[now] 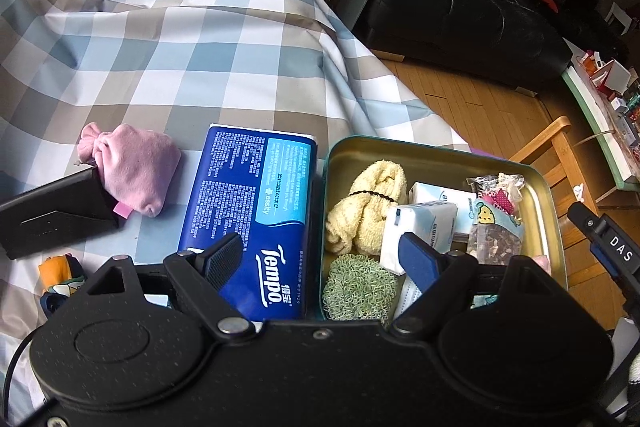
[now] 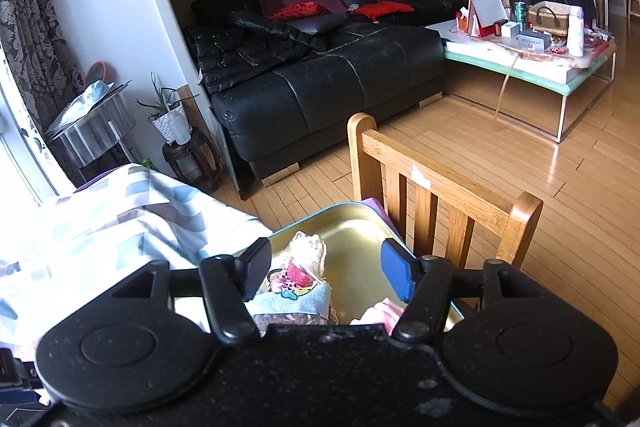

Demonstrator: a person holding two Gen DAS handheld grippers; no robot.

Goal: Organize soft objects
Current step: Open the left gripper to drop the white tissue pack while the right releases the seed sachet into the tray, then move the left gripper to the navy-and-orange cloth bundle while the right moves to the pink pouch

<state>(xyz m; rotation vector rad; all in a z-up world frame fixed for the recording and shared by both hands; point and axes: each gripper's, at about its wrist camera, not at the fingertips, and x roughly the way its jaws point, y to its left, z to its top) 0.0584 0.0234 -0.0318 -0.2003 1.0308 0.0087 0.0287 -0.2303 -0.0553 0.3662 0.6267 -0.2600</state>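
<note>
A gold metal tin [image 1: 540, 187] sits on the checked cloth and holds a yellow towel roll [image 1: 366, 207], a green knitted pad [image 1: 358, 287], white tissue packs [image 1: 420, 227] and patterned sachets [image 1: 498, 223]. A blue Tempo tissue pack [image 1: 248, 211] lies left of the tin. A pink pouch [image 1: 134, 171] lies further left. My left gripper [image 1: 320, 263] is open and empty, above the pack and the tin's left side. My right gripper [image 2: 326, 273] is open and empty above the tin [image 2: 360, 231], over a sachet [image 2: 298, 279] and a pink item [image 2: 380, 313].
A black object [image 1: 56, 215] lies against the pink pouch. A small orange and blue item [image 1: 60, 275] sits at the left edge. A wooden chair [image 2: 440, 195] stands right behind the tin. A black sofa [image 2: 320, 75] and a cluttered coffee table [image 2: 528, 59] stand beyond.
</note>
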